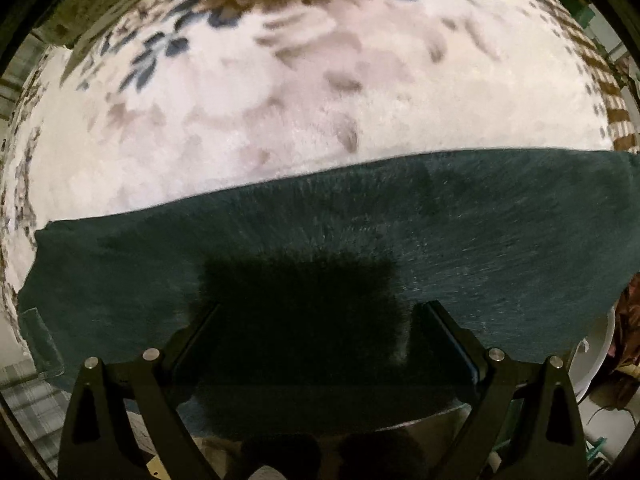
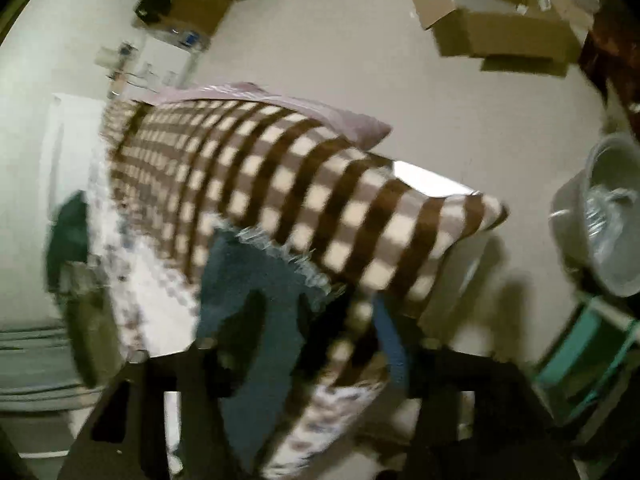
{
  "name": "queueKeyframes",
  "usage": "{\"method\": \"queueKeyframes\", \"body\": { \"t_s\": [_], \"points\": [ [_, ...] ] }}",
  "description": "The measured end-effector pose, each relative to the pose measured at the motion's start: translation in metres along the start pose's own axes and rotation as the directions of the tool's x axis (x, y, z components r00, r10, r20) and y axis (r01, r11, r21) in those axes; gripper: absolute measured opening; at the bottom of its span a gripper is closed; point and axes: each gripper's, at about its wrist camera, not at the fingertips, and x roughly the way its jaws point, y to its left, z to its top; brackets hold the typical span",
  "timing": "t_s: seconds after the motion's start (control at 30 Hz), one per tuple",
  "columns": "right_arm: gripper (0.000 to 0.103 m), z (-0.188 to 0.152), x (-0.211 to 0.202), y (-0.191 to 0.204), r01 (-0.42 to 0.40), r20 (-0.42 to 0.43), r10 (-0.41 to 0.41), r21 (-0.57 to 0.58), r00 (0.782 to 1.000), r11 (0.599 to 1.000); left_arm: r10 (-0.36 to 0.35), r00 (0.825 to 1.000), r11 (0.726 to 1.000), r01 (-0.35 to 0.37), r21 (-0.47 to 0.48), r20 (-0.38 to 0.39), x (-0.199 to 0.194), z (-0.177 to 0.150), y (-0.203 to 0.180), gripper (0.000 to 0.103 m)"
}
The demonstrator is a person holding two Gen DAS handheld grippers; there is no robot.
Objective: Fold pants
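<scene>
A: While the left gripper [image 1: 316, 332] is held low over the pants [image 1: 440, 224], how are its fingers [image 1: 444, 328] set?

B: They are spread wide, with nothing between them. Dark green cloth is seen directly beneath and ahead of the tips, and a shadow is cast on it in the gap. Contact with the cloth cannot be told.

A: And which way do the pants lie from there?

B: A long band is laid across the left view, from the left edge to the right edge, so the long axis runs crosswise to the fingers. Its far edge is seen as a clean line against the pale floral blanket [image 1: 280, 100] beyond.

A: Is the right gripper [image 2: 304, 360] nearer?

B: It is judged not to be. The right view is blurred; its fingers appear parted, but that cannot be settled. Blue frayed cloth [image 2: 256, 280] is seen between and ahead of them, over a brown checked cover [image 2: 280, 184]. Whether the blue cloth is part of the pants cannot be told. A cardboard box [image 2: 500, 20] and a white bucket [image 2: 612, 216] are seen farther out on the floor.

A: So the next fold?

B: It would likely be led by the left, with the near edge taken and carried across the short axis.
</scene>
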Motion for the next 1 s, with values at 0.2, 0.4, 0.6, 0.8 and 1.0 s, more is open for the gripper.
{"method": "queueKeyframes", "body": {
  "t_s": [0.2, 0.4, 0.6, 0.8, 1.0],
  "points": [
    [0.061, -0.012, 0.04, -0.012, -0.107, 0.004, 0.107, 0.024, 0.994, 0.994, -0.083, 0.996, 0.995, 0.084, -0.045, 0.033, 0.011, -0.014, -0.001, 0.103],
    [0.054, -0.01, 0.056, -0.015, -0.289, 0.067, 0.289, -0.005, 0.955, 0.957, -0.111, 0.992, 0.992, 0.114, -0.054, 0.057, 0.013, -0.023, 0.005, 0.103],
    [0.064, -0.005, 0.073, -0.004, -0.389, 0.1, 0.392, -0.055, 0.914, 0.92, -0.112, 0.987, 0.988, 0.123, -0.09, 0.117, 0.017, -0.034, 0.018, 0.103],
    [0.008, -0.007, 0.081, 0.012, -0.311, 0.112, 0.317, -0.062, 0.942, 0.948, -0.119, 0.986, 0.987, 0.13, -0.093, 0.113, 0.016, -0.029, 0.019, 0.103],
    [0.007, -0.024, 0.033, 0.063, -0.25, 0.157, 0.27, -0.136, 0.95, 0.959, -0.19, 0.974, 0.965, 0.209, -0.157, 0.124, -0.007, -0.01, 0.056, 0.103]
  ]
}}
